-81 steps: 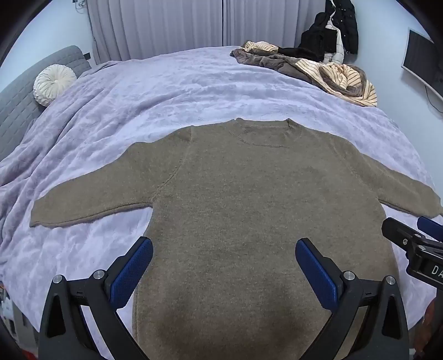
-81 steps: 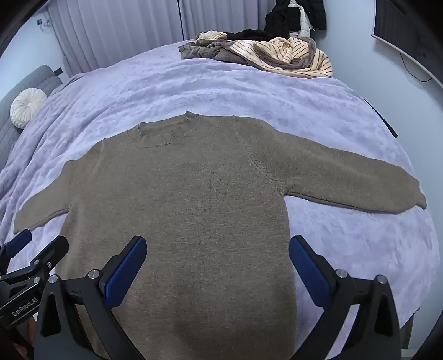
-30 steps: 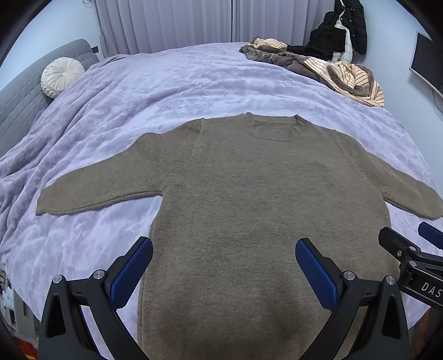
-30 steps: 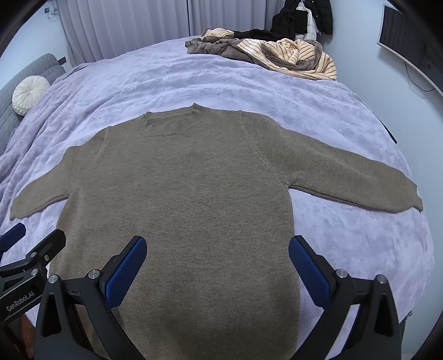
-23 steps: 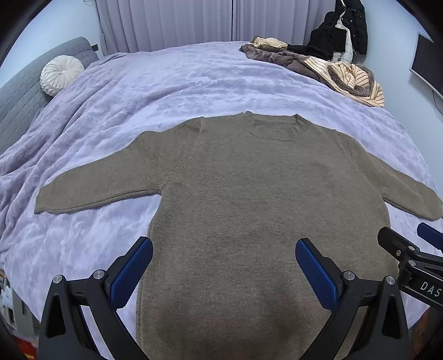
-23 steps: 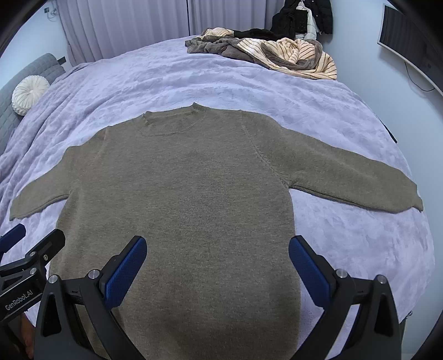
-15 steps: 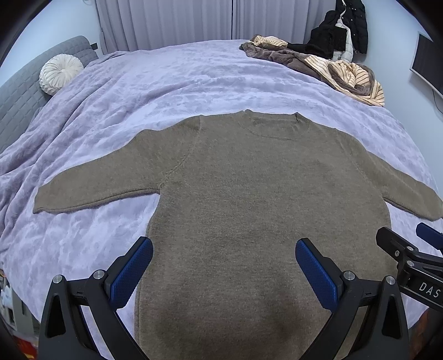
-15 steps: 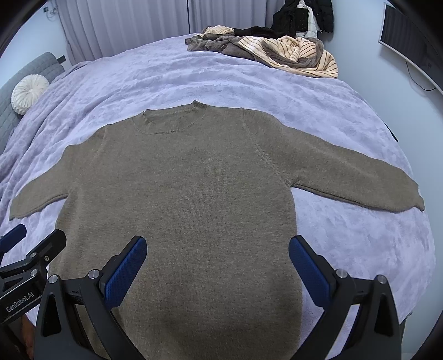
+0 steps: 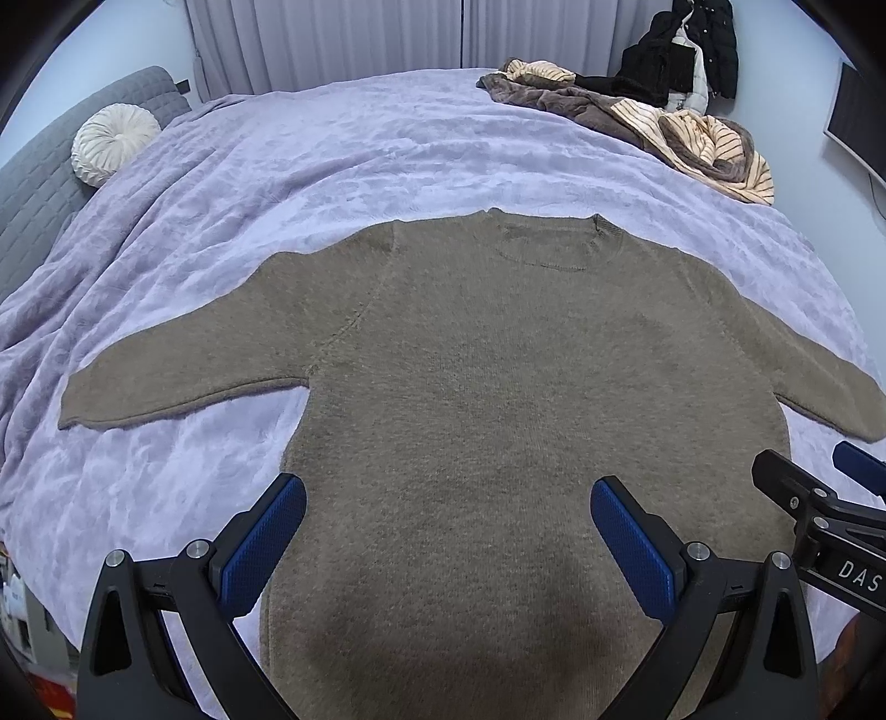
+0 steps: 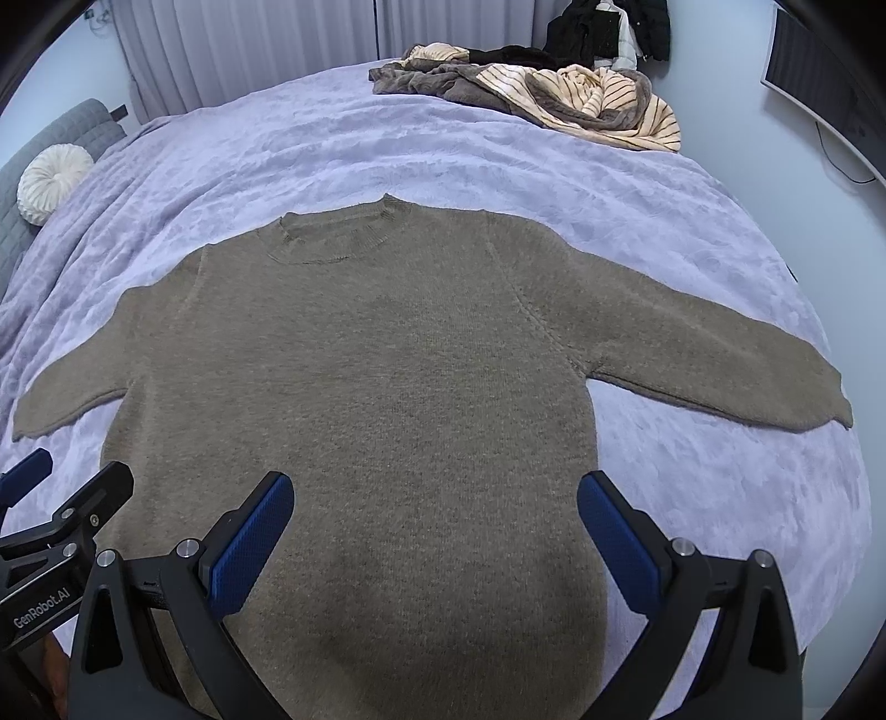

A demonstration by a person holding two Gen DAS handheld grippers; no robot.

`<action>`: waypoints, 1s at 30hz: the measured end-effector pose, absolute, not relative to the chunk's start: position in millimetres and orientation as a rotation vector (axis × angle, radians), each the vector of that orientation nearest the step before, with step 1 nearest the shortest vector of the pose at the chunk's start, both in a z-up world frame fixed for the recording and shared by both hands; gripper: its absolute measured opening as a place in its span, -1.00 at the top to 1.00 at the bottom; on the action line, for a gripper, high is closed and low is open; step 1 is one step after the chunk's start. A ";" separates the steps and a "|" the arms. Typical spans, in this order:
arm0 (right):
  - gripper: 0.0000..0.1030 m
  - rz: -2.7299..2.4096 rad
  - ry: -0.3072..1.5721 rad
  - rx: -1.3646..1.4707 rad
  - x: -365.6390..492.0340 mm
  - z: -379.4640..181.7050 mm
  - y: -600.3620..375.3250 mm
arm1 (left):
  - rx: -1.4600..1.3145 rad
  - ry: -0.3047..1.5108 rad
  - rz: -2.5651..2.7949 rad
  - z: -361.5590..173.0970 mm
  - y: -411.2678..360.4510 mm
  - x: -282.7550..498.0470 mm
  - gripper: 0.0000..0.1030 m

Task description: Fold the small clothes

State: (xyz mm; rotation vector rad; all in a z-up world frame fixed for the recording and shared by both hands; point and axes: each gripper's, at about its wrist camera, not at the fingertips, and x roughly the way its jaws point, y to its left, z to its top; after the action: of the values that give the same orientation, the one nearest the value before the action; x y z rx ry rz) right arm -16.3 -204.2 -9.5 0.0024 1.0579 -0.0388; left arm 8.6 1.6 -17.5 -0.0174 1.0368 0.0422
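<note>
Upper left of the left wrist frame: grey quilted headboard (image 9: 39,183) with a round pleated cream cushion (image 9: 113,145) leaning on it. Pale pleated curtains (image 9: 398,39) run along the top edge.

Filling the frame: lilac plush bedspread (image 9: 354,160), crushed nap, light wrinkles toward the left edge. Frame centre: olive-brown knit sweater (image 9: 498,387) lying flat on the bedspread, front up, ribbed crew neck at the far end, both sleeves spread out sideways, hem running off the bottom of the frame. Fine fuzzy knit, raglan seams visible at the shoulders.

Bottom centre: left gripper (image 9: 447,531), black frame, blue textured pads, released and wide apart, above the sweater's lower body, gripping nothing. Lower right edge: tip of the right gripper (image 9: 819,498) pokes in.

Upper right: heap of brown fleecy and cream striped clothes (image 9: 698,138) on the far corner of the bed, black jacket (image 9: 686,55) behind it. Dark flat screen (image 9: 855,133) on the right wall.

Right wrist frame: same sweater (image 10: 387,376) centred; right gripper (image 10: 434,526) at bottom centre, also released, pads wide apart, nothing between them. Left gripper (image 10: 61,498) tip at lower left edge.
</note>
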 end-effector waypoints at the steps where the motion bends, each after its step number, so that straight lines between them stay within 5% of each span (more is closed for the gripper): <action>1: -0.98 -0.040 1.062 0.003 -14.7 -11.0 -204.8 | -0.017 1.040 0.042 -18.7 1.6 9.2 -1.00; 30: -0.98 -0.064 1.165 -0.002 37.0 -44.2 -211.1 | -0.021 1.149 0.032 -57.3 -3.2 60.5 -1.00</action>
State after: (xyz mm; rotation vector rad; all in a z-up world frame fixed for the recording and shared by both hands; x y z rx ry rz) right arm 37.0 -211.1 -44.2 -0.0020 1.1650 -0.0644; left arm 60.5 -3.2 -57.3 -0.0209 1.1489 0.0323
